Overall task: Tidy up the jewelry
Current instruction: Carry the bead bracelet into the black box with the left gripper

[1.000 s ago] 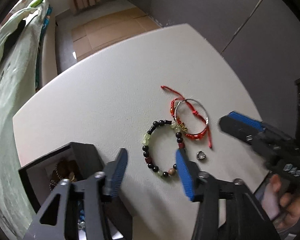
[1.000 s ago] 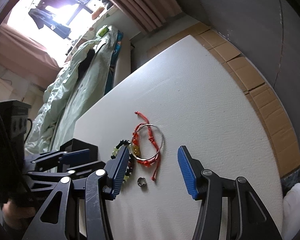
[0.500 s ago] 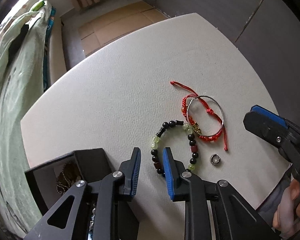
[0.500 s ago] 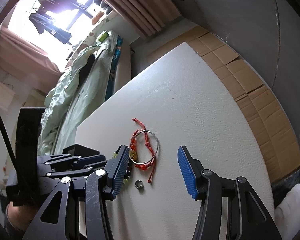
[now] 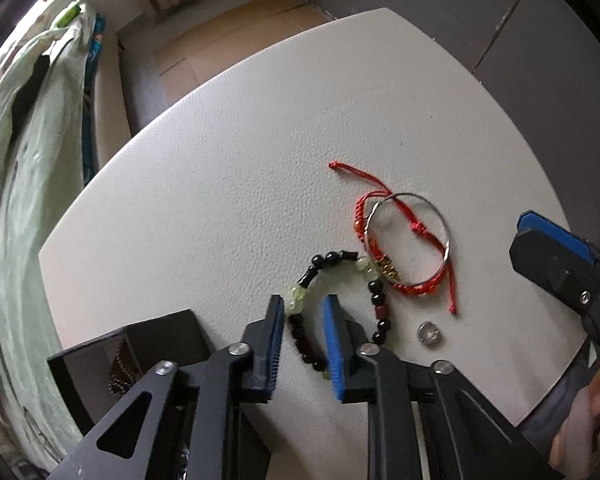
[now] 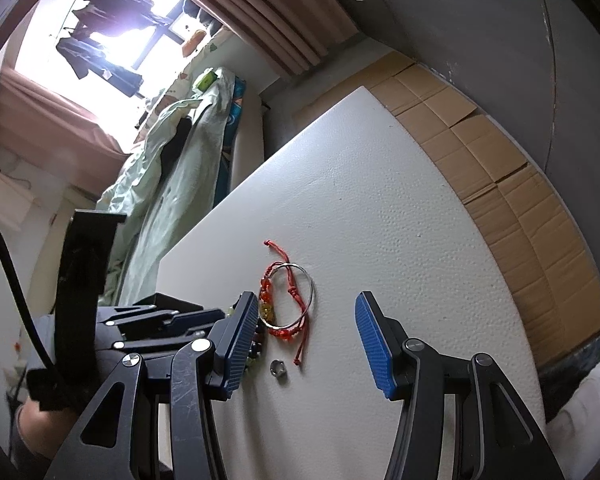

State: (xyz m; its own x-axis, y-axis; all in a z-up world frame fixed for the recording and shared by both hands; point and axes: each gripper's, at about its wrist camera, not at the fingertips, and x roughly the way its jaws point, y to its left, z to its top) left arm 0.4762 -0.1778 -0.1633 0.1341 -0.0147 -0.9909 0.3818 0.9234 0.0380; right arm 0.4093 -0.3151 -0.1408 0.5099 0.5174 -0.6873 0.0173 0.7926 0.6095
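Note:
A black, green and red beaded bracelet [image 5: 374,290] lies on the white table [image 5: 260,140]. My left gripper [image 5: 302,344] is low over its near left side, jaws narrowed around the bead strand, with small gaps showing on both sides. A red cord bracelet [image 5: 414,286] [image 6: 286,330] and a thin silver bangle [image 5: 440,216] [image 6: 310,286] lie overlapped to the right. A small silver ring [image 5: 429,333] [image 6: 278,368] lies near them. My right gripper [image 6: 306,340] is open and empty, held above the table right of the jewelry.
An open black jewelry box [image 5: 100,360] with a chain inside stands at the table's near left corner. Green bedding [image 5: 16,140] lies beyond the left edge. Cardboard sheets [image 6: 520,184] cover the floor to the right.
My left gripper went from wide open to narrow, and moved forward and down until its jaws straddle the beaded bracelet's near left side. The right gripper stayed open, almost still.

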